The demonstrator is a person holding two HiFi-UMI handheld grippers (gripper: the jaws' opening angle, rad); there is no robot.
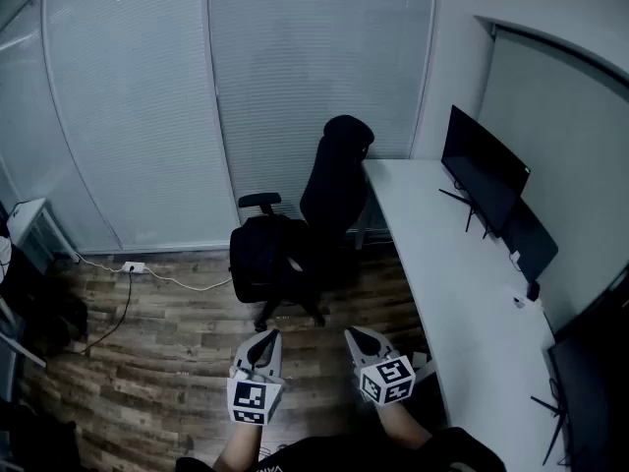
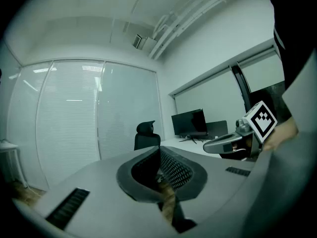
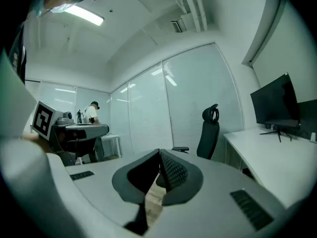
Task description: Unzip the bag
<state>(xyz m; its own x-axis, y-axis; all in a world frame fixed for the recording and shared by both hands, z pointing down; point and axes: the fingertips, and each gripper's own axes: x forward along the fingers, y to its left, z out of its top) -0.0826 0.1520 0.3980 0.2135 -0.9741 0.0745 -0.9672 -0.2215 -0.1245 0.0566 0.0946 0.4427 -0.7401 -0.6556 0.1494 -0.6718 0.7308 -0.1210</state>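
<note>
Standing well short of the work, you held the left gripper (image 1: 263, 340) and the right gripper (image 1: 356, 338) side by side at 6 o'clock in the head view, each with its jaws pressed together on nothing. The bag (image 1: 263, 260), a dark lump, sat on the seat of the chair (image 1: 336, 175) at 12 o'clock from them, with the long surface (image 1: 432, 273) off at 3 o'clock. Its zip was too dark to pick out. To do this well, you likely needed to close in first and spread both sets of jaws. One could then pin the fabric beside the zip while the other pinched the pull tab and drew it along the track, not away from it.
</note>
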